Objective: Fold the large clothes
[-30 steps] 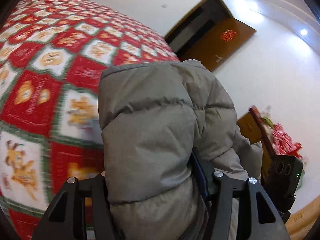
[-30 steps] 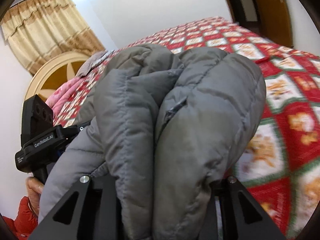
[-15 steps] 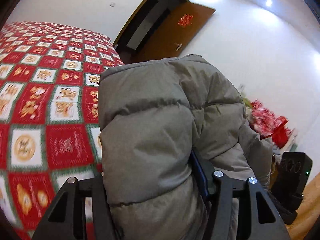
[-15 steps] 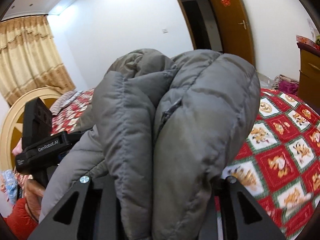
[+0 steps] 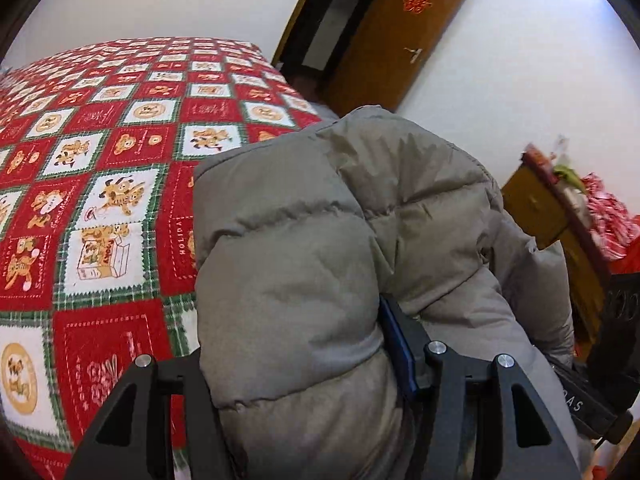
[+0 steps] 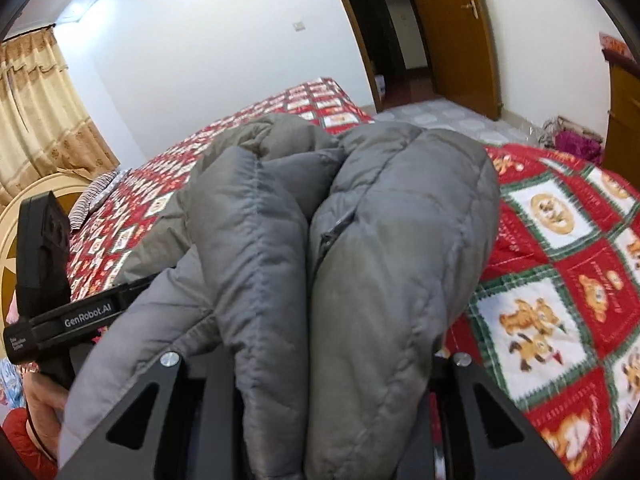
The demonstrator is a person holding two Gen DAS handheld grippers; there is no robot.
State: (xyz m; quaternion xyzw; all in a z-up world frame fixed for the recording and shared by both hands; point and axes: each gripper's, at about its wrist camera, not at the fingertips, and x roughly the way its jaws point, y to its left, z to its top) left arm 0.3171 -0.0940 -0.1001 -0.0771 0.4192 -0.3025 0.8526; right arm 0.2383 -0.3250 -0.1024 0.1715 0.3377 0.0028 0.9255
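A grey puffer jacket (image 5: 320, 264) bulges up between the jaws of my left gripper (image 5: 304, 392), which is shut on it above the bed. The same jacket (image 6: 360, 264), folded into thick rolls with a zip showing, fills my right gripper (image 6: 320, 400), which is also shut on it. The jacket hangs between both grippers over the red patterned bedspread (image 5: 100, 184). The left gripper's body (image 6: 44, 264) shows at the left of the right wrist view. The right gripper's body (image 5: 612, 340) shows at the right edge of the left wrist view. Both sets of fingertips are hidden by fabric.
The bedspread (image 6: 560, 300) covers a wide bed. An open wooden door (image 5: 396, 36) stands past the bed's far end. A wooden cabinet (image 5: 560, 232) with red items on top is at the right. Curtains (image 6: 36, 120) and a round headboard (image 6: 24, 216) are at the left.
Both grippers have swung with the jacket still held: the views first tilted up toward the walls and door, then came partly down toward the bedspread.
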